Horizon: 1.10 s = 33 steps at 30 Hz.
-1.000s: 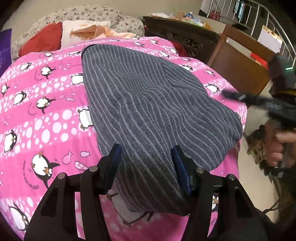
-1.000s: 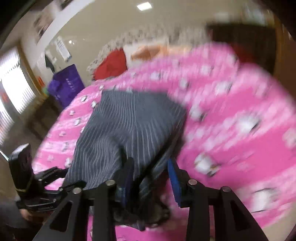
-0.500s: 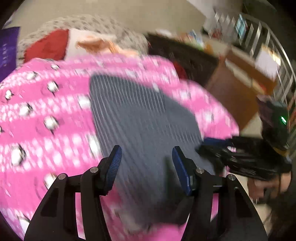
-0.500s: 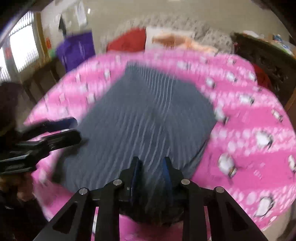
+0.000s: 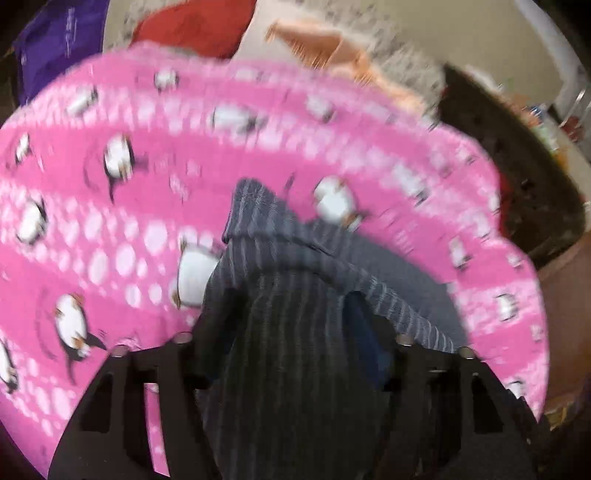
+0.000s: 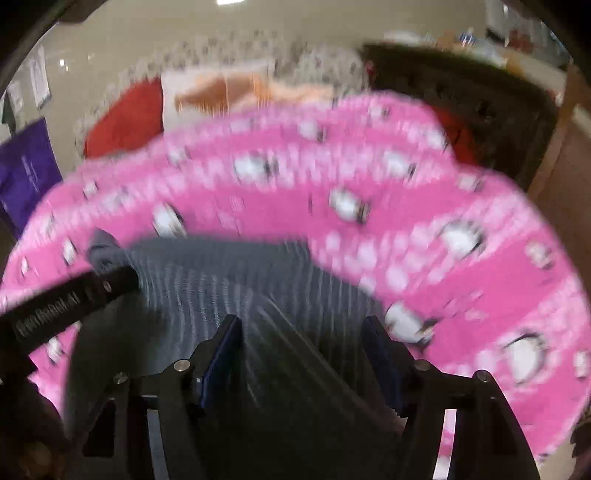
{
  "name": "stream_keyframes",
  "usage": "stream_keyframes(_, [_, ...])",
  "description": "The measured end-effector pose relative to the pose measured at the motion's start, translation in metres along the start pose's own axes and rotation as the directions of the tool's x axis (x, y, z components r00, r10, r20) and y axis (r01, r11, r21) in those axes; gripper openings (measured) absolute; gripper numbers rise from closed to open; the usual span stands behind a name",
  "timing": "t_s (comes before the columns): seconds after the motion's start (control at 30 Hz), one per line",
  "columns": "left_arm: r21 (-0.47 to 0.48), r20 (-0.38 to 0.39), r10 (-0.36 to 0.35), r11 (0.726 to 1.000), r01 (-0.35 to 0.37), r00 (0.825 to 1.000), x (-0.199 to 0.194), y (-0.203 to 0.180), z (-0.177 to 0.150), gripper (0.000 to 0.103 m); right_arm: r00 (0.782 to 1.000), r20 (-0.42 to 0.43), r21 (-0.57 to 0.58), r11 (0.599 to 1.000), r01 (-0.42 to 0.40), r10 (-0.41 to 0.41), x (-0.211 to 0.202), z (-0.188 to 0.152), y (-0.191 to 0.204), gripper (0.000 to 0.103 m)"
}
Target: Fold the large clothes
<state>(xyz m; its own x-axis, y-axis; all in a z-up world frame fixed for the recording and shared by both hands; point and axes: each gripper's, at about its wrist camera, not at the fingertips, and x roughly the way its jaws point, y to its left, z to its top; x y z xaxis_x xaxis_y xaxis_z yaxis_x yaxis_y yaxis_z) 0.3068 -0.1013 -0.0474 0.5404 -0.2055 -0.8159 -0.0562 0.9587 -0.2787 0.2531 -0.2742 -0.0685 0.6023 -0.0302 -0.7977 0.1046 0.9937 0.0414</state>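
Bedding first: bed [image 5: 110, 236] covered with a pink penguin-print blanket; both views are motion-blurred. At its far end lie a red pillow [image 5: 192, 26], a white pillow [image 6: 207, 88] with an orange cloth [image 5: 317, 37] on it, against a speckled headboard [image 6: 295, 55]. Dark wooden furniture [image 6: 461, 92] stands at the right, a purple bag [image 6: 26, 173] at the left, a ceiling light [image 6: 229, 2] overhead.

Grey striped garment [image 5: 295, 332] lies on the near part of the bed. Its long axis runs from the near edge away toward the pillows in the left view, stripes following that line. A bunched end [image 5: 251, 206] points toward the headboard.

Left tongs [image 5: 291, 317]: fingers set wide apart, fabric heaped between them and draped over the left finger; whether the cloth is gripped cannot be told. Right tongs [image 6: 303, 343]: fingers likewise wide, a raised fold of the garment lying between them, grip not determinable. The left tongs also appear in the right view, touching the garment's left side
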Motion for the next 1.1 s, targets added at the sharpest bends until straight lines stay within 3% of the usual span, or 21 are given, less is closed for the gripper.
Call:
stream_keyframes(0.07, [0.018,0.018,-0.010,1.000,0.010,1.000,0.011,0.003,-0.008,0.081,0.997,-0.023,0.056,0.996,-0.069,0.071,0.012,-0.004,-0.015,0.079])
stream_keyframes(0.17, [0.066,0.027,0.010,0.998,-0.012,1.000,0.014,-0.006,-0.011,0.092,0.994,-0.057,0.056,0.994,-0.092,0.096,0.024,-0.003,-0.017,0.090])
stream_keyframes(0.3, [0.081,0.038,0.027,0.996,-0.030,0.999,0.019,-0.007,-0.010,0.093,0.989,-0.085,0.061,0.992,-0.113,0.118,0.037,0.001,-0.021,0.099])
stream_keyframes(0.97, [0.068,0.044,0.015,0.998,-0.018,0.999,0.018,-0.006,-0.007,0.093,0.994,-0.072,0.039,0.996,-0.082,0.085,0.038,0.002,-0.015,0.099])
stream_keyframes(1.07, [0.085,0.003,0.041,0.996,-0.041,0.999,0.019,-0.012,-0.003,0.093,0.994,-0.067,0.041,0.996,-0.083,0.085,0.037,0.002,-0.015,0.099])
stream_keyframes(1.1, [0.088,-0.032,0.019,0.996,-0.016,0.999,0.015,-0.011,0.002,0.093,0.993,-0.068,0.045,0.995,-0.094,0.097,0.036,0.002,-0.016,0.099])
